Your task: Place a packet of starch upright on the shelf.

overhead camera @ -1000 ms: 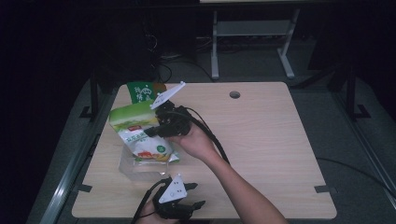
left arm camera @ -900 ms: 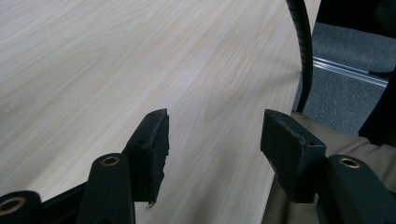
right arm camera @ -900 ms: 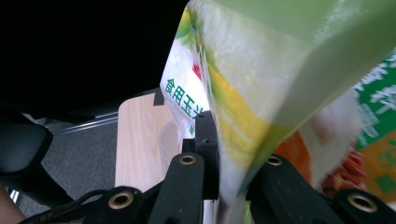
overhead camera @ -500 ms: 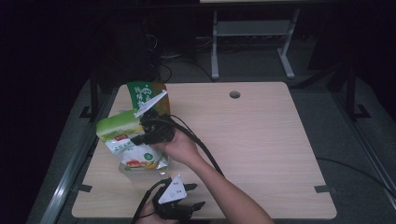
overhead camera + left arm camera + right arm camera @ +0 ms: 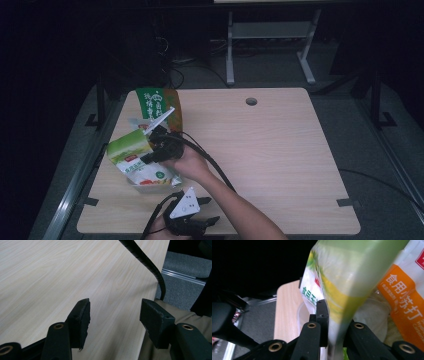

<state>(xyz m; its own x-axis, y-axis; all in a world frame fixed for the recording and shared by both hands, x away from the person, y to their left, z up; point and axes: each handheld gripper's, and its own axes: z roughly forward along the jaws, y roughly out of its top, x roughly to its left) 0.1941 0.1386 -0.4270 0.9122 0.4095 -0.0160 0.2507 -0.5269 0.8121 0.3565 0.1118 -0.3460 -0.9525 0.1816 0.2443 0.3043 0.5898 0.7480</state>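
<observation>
The right gripper (image 5: 150, 156) clamps the green-topped pouch (image 5: 142, 165) and holds it over a clear tub (image 5: 150, 187) at the table's (image 5: 280, 150) left; lowering and release remain. The left gripper (image 5: 113, 315) rests open, idle.

Dark room, grey carpet floor (image 5: 350, 125), metal stand (image 5: 265, 35)

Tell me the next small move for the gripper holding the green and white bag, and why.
Probably lower it a little further, then open. The right gripper is shut on the green and white bag, which hangs tilted over the clear container with other packets, apparently not yet settled. The left gripper rests open at the table edge, so it cannot steady the bag.
</observation>
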